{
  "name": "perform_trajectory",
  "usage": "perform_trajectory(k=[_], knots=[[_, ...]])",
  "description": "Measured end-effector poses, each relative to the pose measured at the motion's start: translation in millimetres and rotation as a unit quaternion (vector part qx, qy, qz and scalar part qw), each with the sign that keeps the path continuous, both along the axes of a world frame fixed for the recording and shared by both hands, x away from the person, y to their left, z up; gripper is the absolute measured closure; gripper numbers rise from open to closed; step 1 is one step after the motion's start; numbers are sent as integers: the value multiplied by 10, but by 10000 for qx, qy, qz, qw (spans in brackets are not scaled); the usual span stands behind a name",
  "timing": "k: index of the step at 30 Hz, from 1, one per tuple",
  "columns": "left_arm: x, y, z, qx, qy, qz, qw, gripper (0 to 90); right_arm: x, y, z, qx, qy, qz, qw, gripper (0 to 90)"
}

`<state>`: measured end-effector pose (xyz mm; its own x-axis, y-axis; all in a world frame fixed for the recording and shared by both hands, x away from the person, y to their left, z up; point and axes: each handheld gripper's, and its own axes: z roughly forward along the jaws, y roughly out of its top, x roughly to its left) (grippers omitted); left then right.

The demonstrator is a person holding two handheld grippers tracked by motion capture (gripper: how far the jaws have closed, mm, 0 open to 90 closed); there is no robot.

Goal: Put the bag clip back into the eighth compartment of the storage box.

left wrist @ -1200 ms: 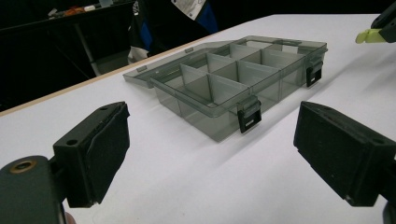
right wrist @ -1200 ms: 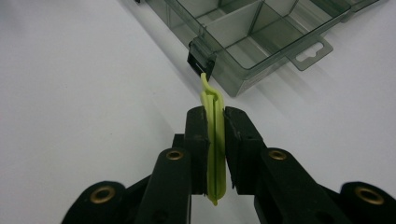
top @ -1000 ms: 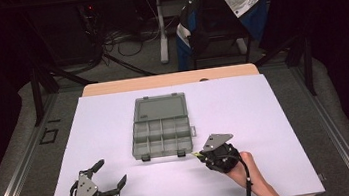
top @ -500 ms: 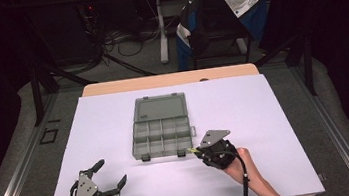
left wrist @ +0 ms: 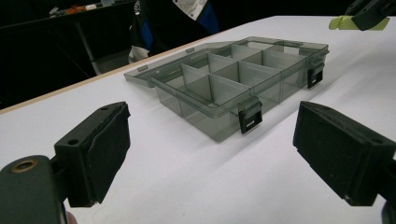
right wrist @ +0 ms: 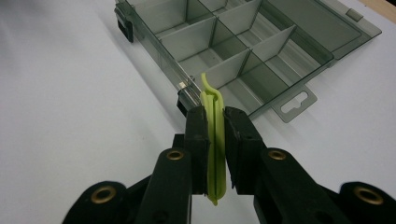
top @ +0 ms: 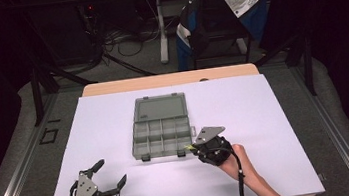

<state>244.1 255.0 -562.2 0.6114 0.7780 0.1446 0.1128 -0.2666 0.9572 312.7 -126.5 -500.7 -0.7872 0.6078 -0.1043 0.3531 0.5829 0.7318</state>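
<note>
A grey see-through compartment box (top: 161, 136) lies open in the middle of the white table, its lid (top: 159, 108) folded back flat on the far side. My right gripper (top: 193, 149) sits by the box's near right corner, shut on a thin yellow-green plastic piece (right wrist: 214, 106) that stands on edge between the pads. The piece's curved tip pokes out toward the box (right wrist: 224, 42) and its corner latch. My left gripper (top: 111, 172) rests at the near left of the table, open with nothing between its fingers. From the left gripper (left wrist: 212, 144) the box (left wrist: 233, 79) lies ahead, its compartments bare.
The white sheet (top: 275, 116) covers the table with free room on both sides of the box. Two black latches (left wrist: 250, 119) hang on the box's near wall. Beyond the far edge stand a chair with a blue jacket (top: 218, 17) and floor cables.
My right gripper has edged slightly toward the box's near right corner with the green piece in it. The left gripper has not moved.
</note>
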Motion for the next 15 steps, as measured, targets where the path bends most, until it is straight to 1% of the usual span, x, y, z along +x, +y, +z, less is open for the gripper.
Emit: perform_trajectory(k=[8, 15], knots=[[1, 4, 1, -22, 13, 30, 10000, 112, 44, 41, 50, 45, -21, -37, 10000, 802], [0, 4, 2, -21, 17, 14, 10000, 112, 86, 95, 64, 65, -52, 1, 10000, 802]])
